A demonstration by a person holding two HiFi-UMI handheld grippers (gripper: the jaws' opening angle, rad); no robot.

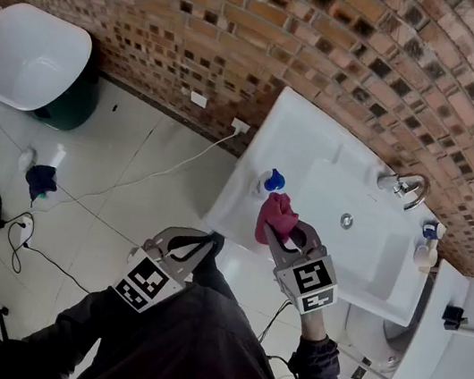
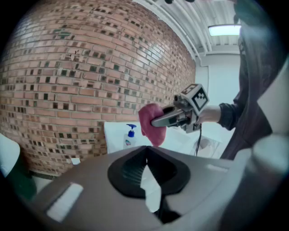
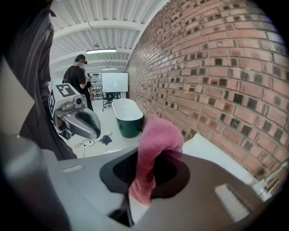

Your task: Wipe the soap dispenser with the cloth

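Note:
A soap dispenser (image 1: 272, 181) with a blue pump stands on the left rim of the white sink (image 1: 296, 136); in the left gripper view, the dispenser (image 2: 130, 136) shows against the brick wall. My right gripper (image 1: 279, 230) is shut on a pink cloth (image 1: 276, 215), which hangs bunched just in front of the dispenser, apart from it. That cloth (image 3: 156, 149) fills the middle of the right gripper view and hides the dispenser. My left gripper (image 1: 200, 247) is shut and holds nothing, lower left of the sink over the floor.
A tap (image 1: 409, 189) and a second small bottle (image 1: 426, 249) sit at the sink's far right. A white bathtub (image 1: 29, 57) stands at the left, with cables (image 1: 23, 242) and a dark rag (image 1: 41, 179) on the floor. A person (image 3: 80, 77) stands far back.

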